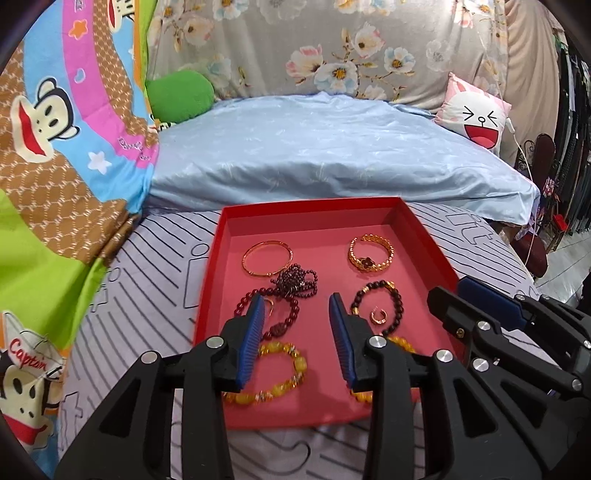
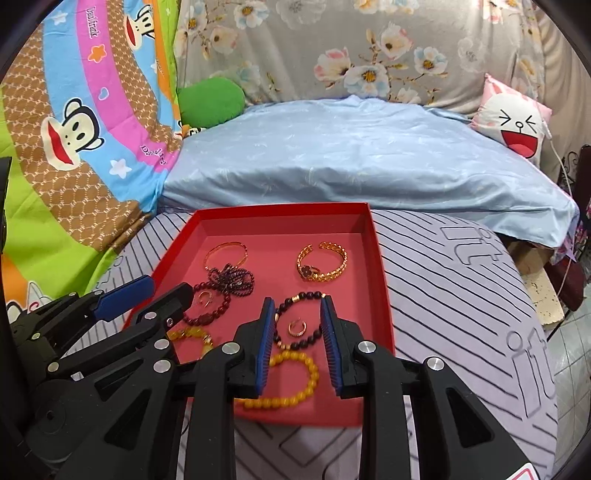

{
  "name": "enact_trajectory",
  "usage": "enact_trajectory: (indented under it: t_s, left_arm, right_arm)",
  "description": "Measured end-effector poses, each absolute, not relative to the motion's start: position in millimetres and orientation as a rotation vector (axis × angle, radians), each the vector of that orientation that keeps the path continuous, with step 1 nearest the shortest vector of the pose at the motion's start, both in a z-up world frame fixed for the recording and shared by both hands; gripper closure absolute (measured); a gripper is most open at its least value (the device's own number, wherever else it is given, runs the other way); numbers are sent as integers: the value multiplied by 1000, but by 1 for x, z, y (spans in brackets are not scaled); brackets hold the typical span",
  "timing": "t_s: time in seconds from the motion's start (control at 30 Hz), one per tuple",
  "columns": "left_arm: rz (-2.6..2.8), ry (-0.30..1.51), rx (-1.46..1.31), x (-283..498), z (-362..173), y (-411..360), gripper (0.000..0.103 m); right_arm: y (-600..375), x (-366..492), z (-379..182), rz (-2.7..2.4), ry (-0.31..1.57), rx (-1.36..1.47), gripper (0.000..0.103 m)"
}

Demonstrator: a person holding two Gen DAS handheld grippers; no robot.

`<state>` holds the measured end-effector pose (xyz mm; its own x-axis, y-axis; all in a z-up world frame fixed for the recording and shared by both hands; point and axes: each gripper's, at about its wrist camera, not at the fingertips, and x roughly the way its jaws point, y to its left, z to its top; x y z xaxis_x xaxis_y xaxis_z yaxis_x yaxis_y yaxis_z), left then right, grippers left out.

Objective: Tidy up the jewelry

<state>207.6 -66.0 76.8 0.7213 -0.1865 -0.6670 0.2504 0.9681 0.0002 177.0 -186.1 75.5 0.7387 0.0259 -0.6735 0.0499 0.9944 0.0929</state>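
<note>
Left wrist fisheye: left gripper [image 1: 297,314] and right gripper [image 2: 297,314] hovering agape, empty, occluding red tray [image 1: 312,210] (seven bracelets, two rings lying inside).

Bed: striped grey sheet [image 1: 155,280] fills the lower middle, with a pale blue quilt [image 1: 332,147] bunched across the centre.
Back wall: draped in grey floral fabric [image 1: 332,33], top of frame.
Left side: loud cartoon monkey blanket [image 1: 55,140], plus a green cushion [image 1: 181,96].
Right side: pink laughing-face pillow [image 1: 476,118], tiled floor [image 2: 570,354] at the lower right edge.
</note>
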Motion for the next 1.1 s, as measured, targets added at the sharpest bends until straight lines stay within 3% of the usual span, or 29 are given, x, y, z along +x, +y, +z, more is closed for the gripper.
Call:
enact_trajectory:
  t_s: [0.3,0.57,0.73,1.1]
  left_arm:
    - [-212,700,101,159,84,-55,57]
    - [-172,710,91,130,70,-44,50]
    - [-146,711,112,119,57,-42,49]
    - [-68,706,104,114,33,-36,36]
  right_arm:
    - [-178,129,82,-33,716,102,76]
    - [-174,99,69,-69,709,87,60]
    - [-170,87,54,-87,722,70,59]
    - [-164,82,32,-130,720,47,56]
